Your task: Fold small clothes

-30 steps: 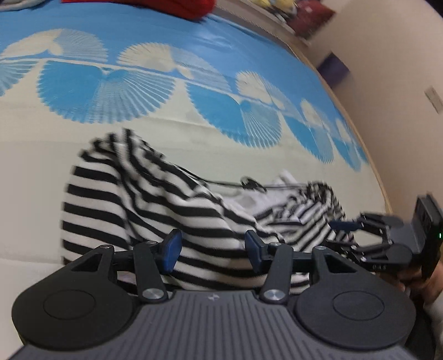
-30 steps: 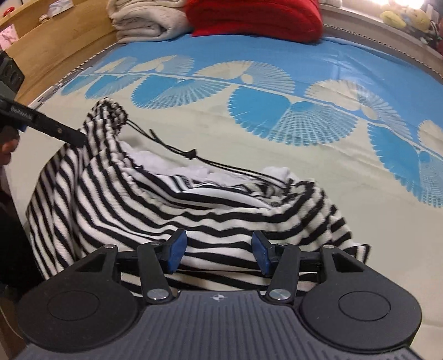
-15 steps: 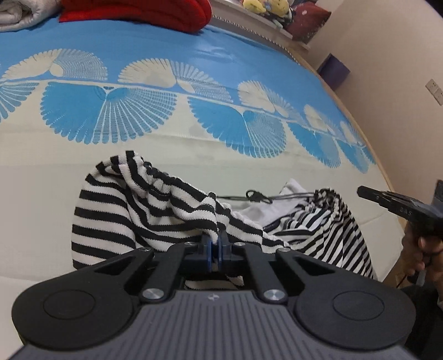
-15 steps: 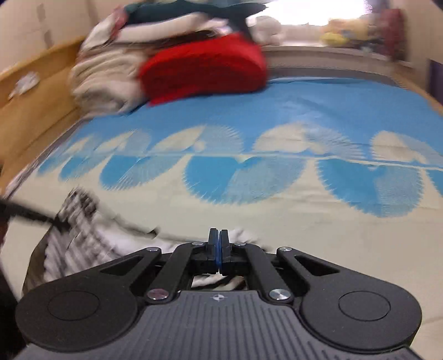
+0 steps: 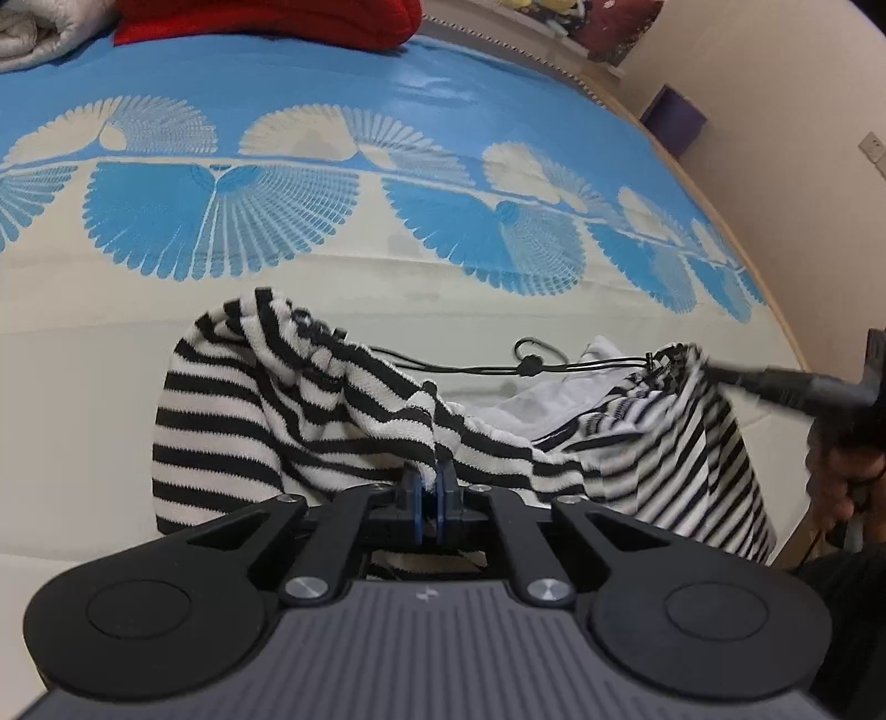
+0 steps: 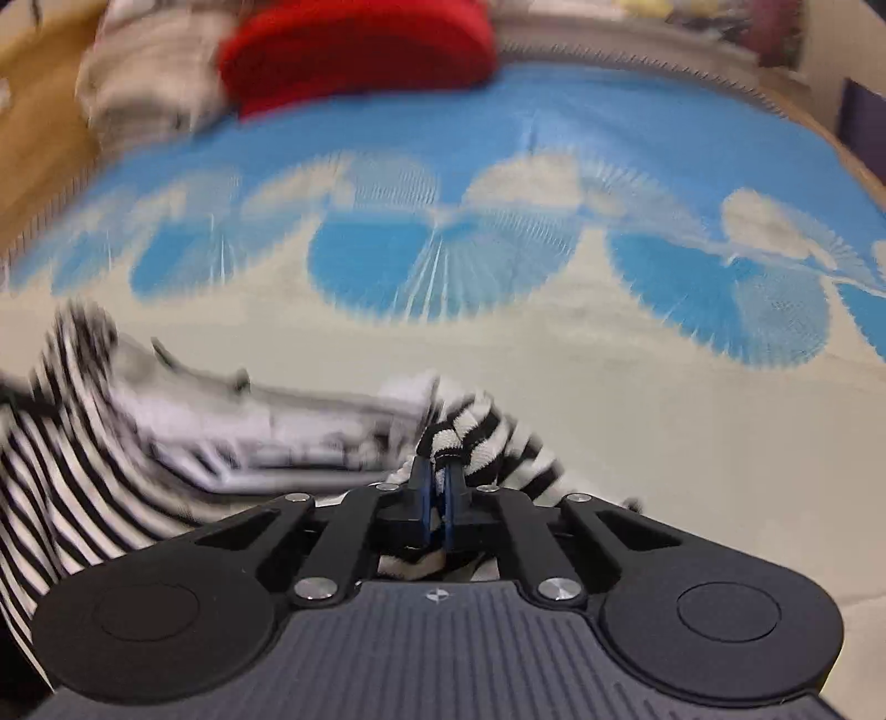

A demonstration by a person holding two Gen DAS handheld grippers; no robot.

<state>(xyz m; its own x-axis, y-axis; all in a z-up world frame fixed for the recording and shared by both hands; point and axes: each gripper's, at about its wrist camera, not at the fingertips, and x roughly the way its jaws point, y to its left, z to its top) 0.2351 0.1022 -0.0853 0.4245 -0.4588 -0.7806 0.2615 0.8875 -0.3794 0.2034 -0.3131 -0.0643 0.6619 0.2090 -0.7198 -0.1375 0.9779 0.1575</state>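
A small black-and-white striped garment [image 5: 232, 421] with a white lining and a black drawstring [image 5: 531, 363] lies rumpled on the bed. My left gripper [image 5: 426, 487] is shut on a fold of its near edge. In the left wrist view my right gripper shows as a dark blurred bar [image 5: 786, 385] at the garment's right corner. In the blurred right wrist view my right gripper [image 6: 437, 482] is shut on a bunched striped corner [image 6: 476, 426], and the rest of the garment [image 6: 83, 443] stretches away to the left.
The bedspread [image 5: 221, 221] is cream with blue fan patterns. A red cushion [image 5: 266, 16] and folded pale bedding [image 5: 33, 33] lie at the far end. A wall [image 5: 803, 138] and the bed's wooden edge run along the right.
Both grippers went from open to shut on the garment's near edge. The right one has since pulled its corner outward, and the cloth now stretches between them.
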